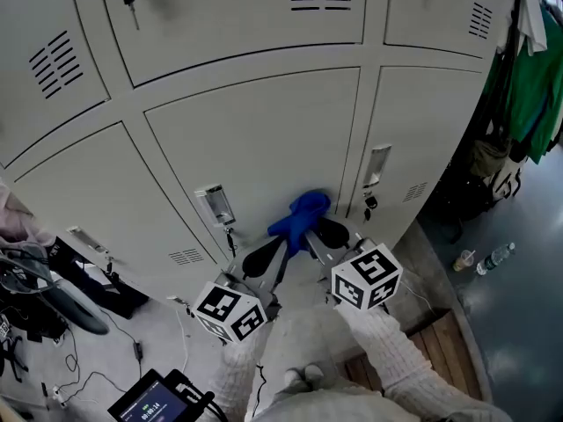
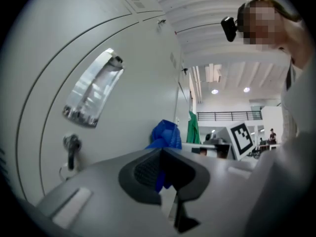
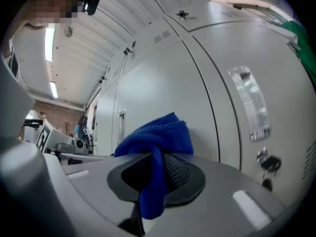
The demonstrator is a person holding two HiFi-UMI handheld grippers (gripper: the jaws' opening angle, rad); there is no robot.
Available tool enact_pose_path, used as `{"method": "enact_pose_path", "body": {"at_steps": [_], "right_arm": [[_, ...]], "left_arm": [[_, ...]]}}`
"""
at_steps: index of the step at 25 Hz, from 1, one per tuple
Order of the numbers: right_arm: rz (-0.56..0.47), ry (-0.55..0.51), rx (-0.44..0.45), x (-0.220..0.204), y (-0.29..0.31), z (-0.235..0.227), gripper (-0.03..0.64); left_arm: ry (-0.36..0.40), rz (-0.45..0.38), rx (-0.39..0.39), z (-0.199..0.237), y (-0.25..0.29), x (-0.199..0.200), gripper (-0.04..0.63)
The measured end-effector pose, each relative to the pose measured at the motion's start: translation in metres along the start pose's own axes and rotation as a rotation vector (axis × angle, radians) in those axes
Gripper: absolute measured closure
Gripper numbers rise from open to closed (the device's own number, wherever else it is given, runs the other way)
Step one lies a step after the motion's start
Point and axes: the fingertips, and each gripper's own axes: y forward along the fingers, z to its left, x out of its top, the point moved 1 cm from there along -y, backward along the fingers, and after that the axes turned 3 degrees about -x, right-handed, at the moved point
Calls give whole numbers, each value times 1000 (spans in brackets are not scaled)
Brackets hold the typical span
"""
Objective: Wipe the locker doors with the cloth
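Cloth (image 1: 301, 216), blue and bunched, is pressing against the locker door (image 1: 264, 130), just right of the latch plate (image 1: 215, 205). We are recording the right gripper (image 3: 157, 174) clamping its fingers (image 3: 180, 174) on a fold that is hanging down between them. We are noting the left gripper (image 2: 162, 171), right of that plate too, pinching a thin blue edge, fingers nearly together.
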Motion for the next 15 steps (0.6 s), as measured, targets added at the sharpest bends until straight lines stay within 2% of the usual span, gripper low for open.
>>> {"method": "enact_pose_path", "body": {"at_steps": [15], "right_arm": [[-333, -261, -63, 203, -20, -23, 565]], "left_arm": [[335, -189, -162, -43, 45, 161, 589]]}}
